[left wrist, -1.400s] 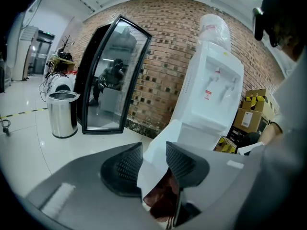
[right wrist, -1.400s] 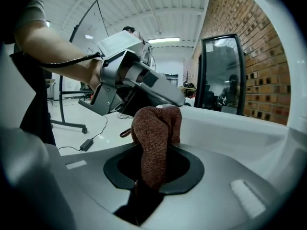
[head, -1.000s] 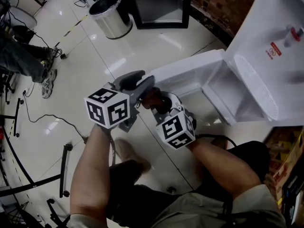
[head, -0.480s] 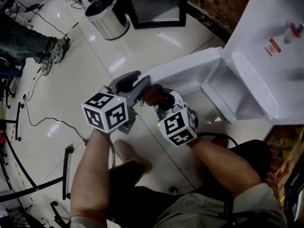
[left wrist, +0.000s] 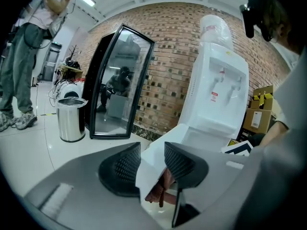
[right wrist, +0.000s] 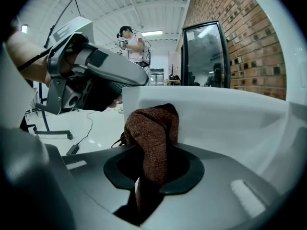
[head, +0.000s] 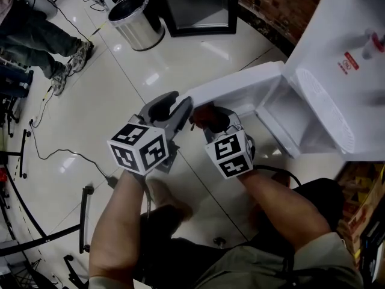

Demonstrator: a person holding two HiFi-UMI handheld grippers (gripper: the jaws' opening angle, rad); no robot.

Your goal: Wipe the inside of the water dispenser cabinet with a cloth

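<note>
Though the head view showed little of the one brown cloth point(right wrist: 152, 128), the jaws of the left gripper point(left wrist: 152, 158) had just been closing on the edge of the open cabinet door point(head: 231, 89), and the right gripper point(right wrist: 153, 169) clamped that cloth just beside the door. Glossy white floor point(head: 90, 119) ran from one steel bin point(head: 135, 20), far left, to one water dispenser point(head: 343, 47) by the brick wall point(head: 277, 2).

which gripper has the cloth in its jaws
The right gripper: its jaws are shut on the brown cloth. The left gripper, whose jaws have just been closing, grips the edge of the white cabinet door instead.
</note>
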